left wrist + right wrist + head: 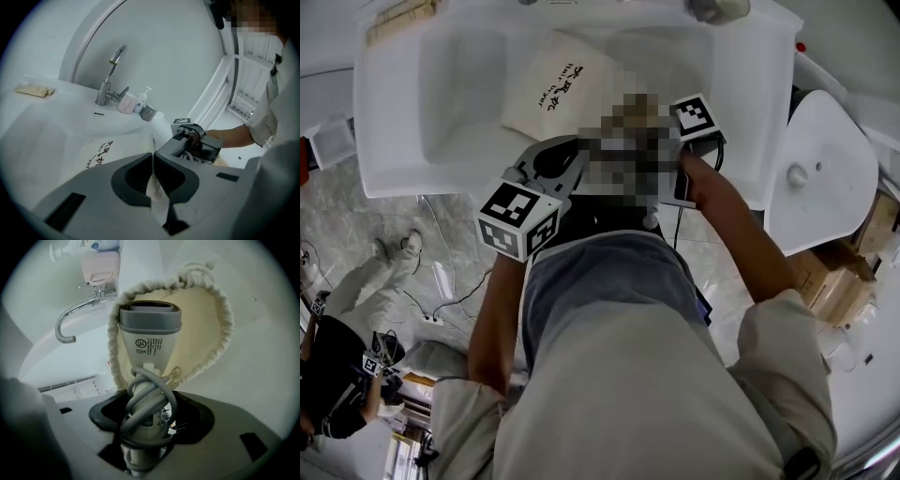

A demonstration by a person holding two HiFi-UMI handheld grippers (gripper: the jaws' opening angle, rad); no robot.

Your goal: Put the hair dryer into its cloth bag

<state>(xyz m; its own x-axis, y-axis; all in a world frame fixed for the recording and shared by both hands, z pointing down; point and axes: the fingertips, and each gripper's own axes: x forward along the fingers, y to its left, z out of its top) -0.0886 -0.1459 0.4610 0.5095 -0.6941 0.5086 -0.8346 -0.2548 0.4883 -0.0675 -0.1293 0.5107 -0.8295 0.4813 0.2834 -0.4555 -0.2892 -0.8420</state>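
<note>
Hair dryer (150, 333), gripped by its cord-wrapped handle in the right gripper (150, 404), at the mouth of the cloth bag (201, 329) (edge pinched by the closed left gripper (153, 158)); the drawstring rim (226, 319) may snag the nozzle.

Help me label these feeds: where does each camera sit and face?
Head view: on the person's head, looking steeply down at the sink; torso and forearms show.
Left gripper view: on the left gripper, facing the faucet; a forearm shows.
Right gripper view: on the right gripper, facing the hair dryer; no body part clearly shows.
Shared: the cloth bag.
</note>
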